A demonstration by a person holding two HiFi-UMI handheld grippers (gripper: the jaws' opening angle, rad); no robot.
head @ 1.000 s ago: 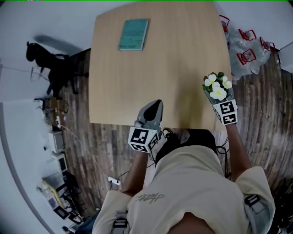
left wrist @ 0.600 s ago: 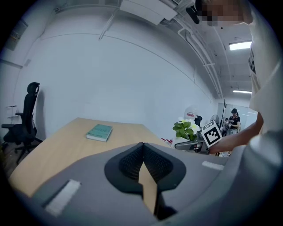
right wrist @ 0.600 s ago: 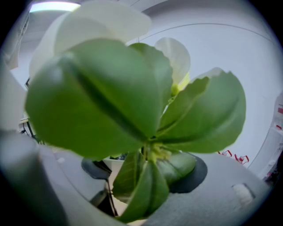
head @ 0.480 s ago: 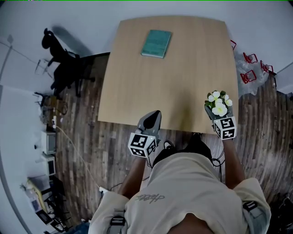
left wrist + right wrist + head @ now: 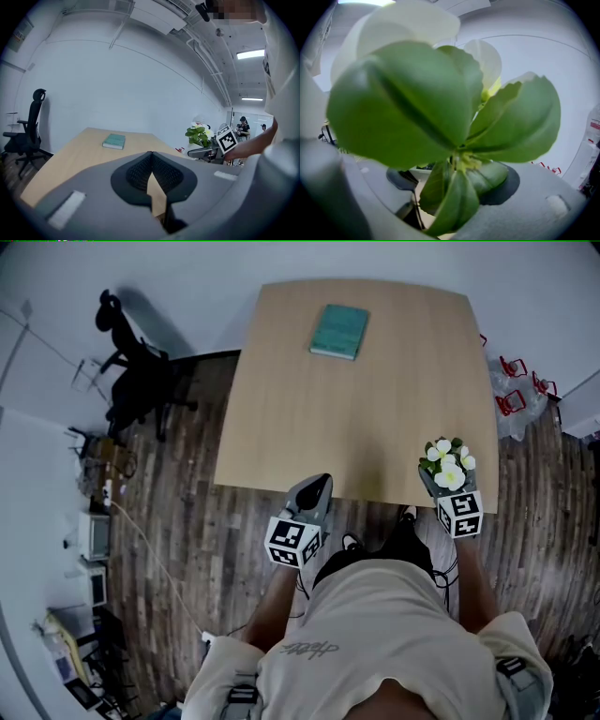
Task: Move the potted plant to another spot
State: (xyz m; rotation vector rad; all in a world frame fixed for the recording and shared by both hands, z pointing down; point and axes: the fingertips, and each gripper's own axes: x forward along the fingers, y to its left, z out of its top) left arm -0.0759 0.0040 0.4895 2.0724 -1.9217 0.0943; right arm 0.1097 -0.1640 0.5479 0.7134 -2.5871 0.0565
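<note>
Wooden table (image 5: 375, 418) fills the upper centre; black office chair (image 5: 141, 381) upper left; left gripper (image 5: 317, 488) at the bottom edge, jaws pressed together, empty; right gripper (image 5: 448, 486) spread wide, clamping the potted plant (image 5: 447, 463) at the table's lower right corner; teal book (image 5: 339, 331) top centre.

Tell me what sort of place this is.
Probably an office or lab: a wooden table with a teal book, a black office chair nearby, and cabled equipment along the plank floor.
</note>
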